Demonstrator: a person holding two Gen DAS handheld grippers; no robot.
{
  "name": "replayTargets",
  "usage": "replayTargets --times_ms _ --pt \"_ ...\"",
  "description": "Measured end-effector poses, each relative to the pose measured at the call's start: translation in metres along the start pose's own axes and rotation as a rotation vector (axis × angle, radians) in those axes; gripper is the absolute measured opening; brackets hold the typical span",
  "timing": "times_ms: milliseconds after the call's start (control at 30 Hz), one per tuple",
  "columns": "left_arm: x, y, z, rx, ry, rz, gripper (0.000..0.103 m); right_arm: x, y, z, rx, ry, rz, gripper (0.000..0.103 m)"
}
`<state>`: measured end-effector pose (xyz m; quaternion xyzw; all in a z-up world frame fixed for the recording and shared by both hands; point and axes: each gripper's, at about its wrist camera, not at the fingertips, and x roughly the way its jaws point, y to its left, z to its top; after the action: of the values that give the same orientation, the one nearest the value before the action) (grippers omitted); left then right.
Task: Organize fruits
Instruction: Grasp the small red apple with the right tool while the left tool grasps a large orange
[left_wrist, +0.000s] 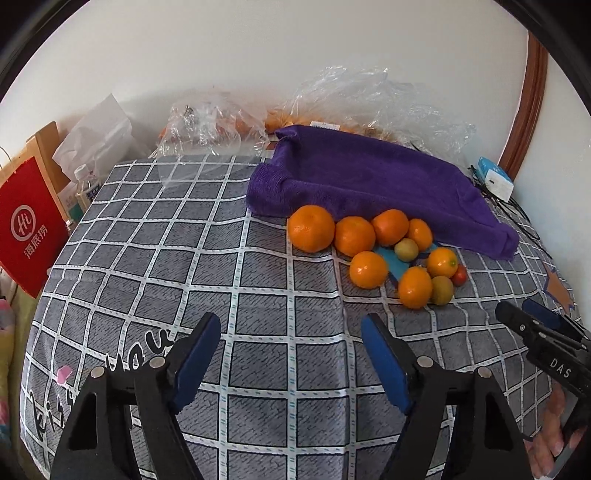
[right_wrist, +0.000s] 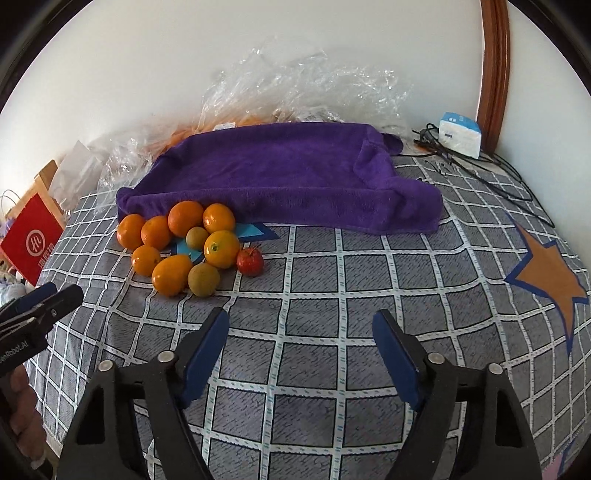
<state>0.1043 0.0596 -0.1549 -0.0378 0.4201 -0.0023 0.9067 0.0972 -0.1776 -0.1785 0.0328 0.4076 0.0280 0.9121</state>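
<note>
A cluster of several oranges lies on the checked tablecloth in front of a purple towel. Two small green-brown fruits and one small red fruit lie among them. My left gripper is open and empty, hovering near the table's front, below and left of the fruit. My right gripper is open and empty, below and right of the fruit. Each gripper shows at the edge of the other's view.
Clear plastic bags with orange fruit lie against the wall behind the towel. A white and blue box with black cables sits at the back right. A red paper bag and bottles stand left of the table.
</note>
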Motion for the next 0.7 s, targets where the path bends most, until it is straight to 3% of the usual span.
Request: replayTargets --times_ms 167,300,433,600,700 --pt "0.015 0.016 0.001 -0.041 0.012 -0.013 0.073 0.021 0.012 0.01 -0.037 0.002 0.059 0.06" --pt "0.02 0.026 0.003 -0.07 0.012 -0.03 0.066 0.036 0.024 0.017 -0.071 0.002 0.063 0.048" --pt "0.026 0.031 0.008 -0.083 0.021 -0.063 0.063 0.05 0.026 0.024 -0.063 0.015 0.072 0.043" --pt "0.033 0.033 0.023 -0.122 0.012 -0.111 0.06 0.061 0.026 0.028 -0.078 0.026 0.065 0.024" --pt "0.038 0.03 0.031 -0.138 0.012 -0.148 0.055 0.059 0.023 0.027 -0.078 0.028 0.074 0.023"
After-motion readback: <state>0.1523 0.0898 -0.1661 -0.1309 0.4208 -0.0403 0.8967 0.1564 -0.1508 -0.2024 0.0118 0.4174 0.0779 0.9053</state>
